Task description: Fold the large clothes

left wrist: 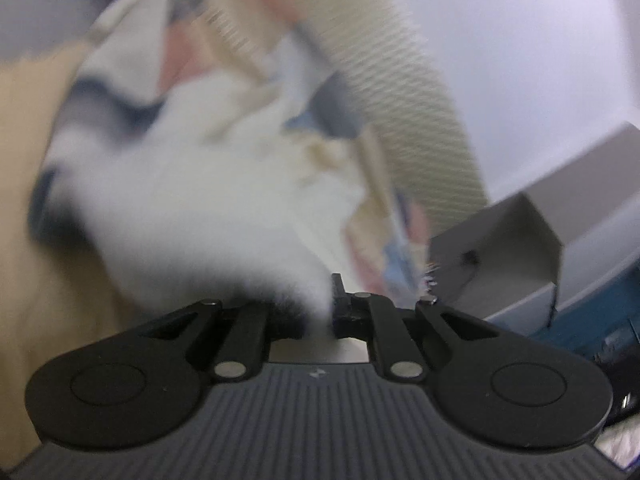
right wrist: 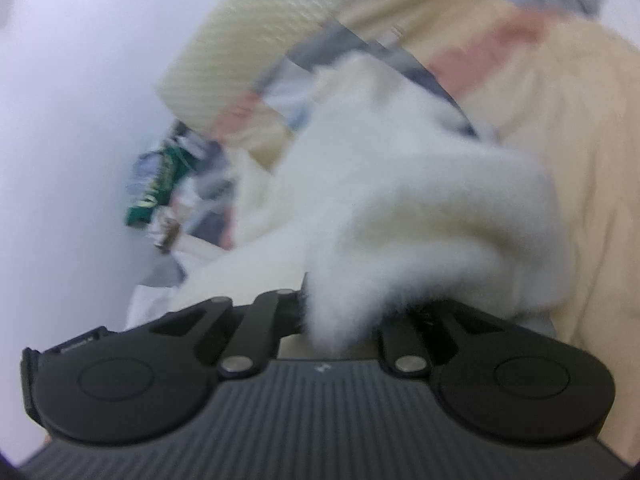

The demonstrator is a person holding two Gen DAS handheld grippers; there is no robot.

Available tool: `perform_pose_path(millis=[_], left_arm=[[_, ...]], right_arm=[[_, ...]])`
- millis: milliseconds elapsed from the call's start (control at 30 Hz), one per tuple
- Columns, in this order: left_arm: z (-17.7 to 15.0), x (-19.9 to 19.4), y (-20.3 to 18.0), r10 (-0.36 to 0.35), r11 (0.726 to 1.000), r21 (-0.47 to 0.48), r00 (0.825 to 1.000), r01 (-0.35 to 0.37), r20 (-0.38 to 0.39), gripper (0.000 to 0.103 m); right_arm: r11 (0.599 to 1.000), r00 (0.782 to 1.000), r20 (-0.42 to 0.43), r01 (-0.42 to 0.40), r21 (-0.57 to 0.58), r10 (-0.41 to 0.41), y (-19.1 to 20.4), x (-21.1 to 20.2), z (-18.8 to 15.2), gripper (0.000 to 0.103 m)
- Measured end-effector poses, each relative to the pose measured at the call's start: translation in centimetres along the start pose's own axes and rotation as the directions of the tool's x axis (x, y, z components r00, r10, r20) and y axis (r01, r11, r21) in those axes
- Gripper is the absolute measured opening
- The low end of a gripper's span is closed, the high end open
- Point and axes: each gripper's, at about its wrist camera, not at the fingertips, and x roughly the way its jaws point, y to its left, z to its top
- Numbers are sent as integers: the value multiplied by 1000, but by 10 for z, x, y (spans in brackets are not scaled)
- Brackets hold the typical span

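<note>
A white fluffy garment point(left wrist: 208, 208) fills the middle of the left wrist view, blurred by motion. My left gripper point(left wrist: 316, 312) is shut on a bunch of it; the fabric covers the fingertips. The same white garment point(right wrist: 400, 208) fills the right wrist view. My right gripper point(right wrist: 340, 320) is shut on another bunch of it, fingertips hidden in the fleece. The garment hangs lifted above a beige bed sheet point(left wrist: 36, 240).
A patterned quilt point(left wrist: 132, 72) and a cream ribbed headboard point(left wrist: 404, 92) lie behind. A grey open box point(left wrist: 508, 248) stands at the right. A green box point(right wrist: 160, 184) and clutter sit by the wall. The beige sheet point(right wrist: 580, 160) also shows in the right wrist view.
</note>
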Motion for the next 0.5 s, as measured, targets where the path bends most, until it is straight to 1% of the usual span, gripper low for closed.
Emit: perform_pose_path(millis=[67, 167, 233, 333, 400, 500], left_arm=[[8, -19, -15, -40, 998, 46, 999, 39, 34, 11], [20, -44, -37, -82, 993, 96, 994, 76, 66, 11], [31, -56, -51, -98, 992, 85, 993, 92, 70, 11], [53, -80, -78, -148, 986, 87, 984, 139, 100, 11], [67, -96, -103, -172, 980, 125, 978, 157, 119, 11], [94, -125, -148, -202, 961, 219, 968, 168, 145, 11]], right_arm=[[999, 999, 31, -33, -26, 33, 15, -15, 9, 14], [994, 994, 71, -74, -80, 80, 45, -36, 27, 13], [988, 993, 73, -84, -130, 94, 68, -47, 42, 13], [975, 988, 83, -115, -192, 133, 106, -66, 75, 13], [963, 983, 95, -129, -238, 155, 133, -77, 95, 13], [941, 976, 115, -142, -308, 185, 172, -99, 120, 13]])
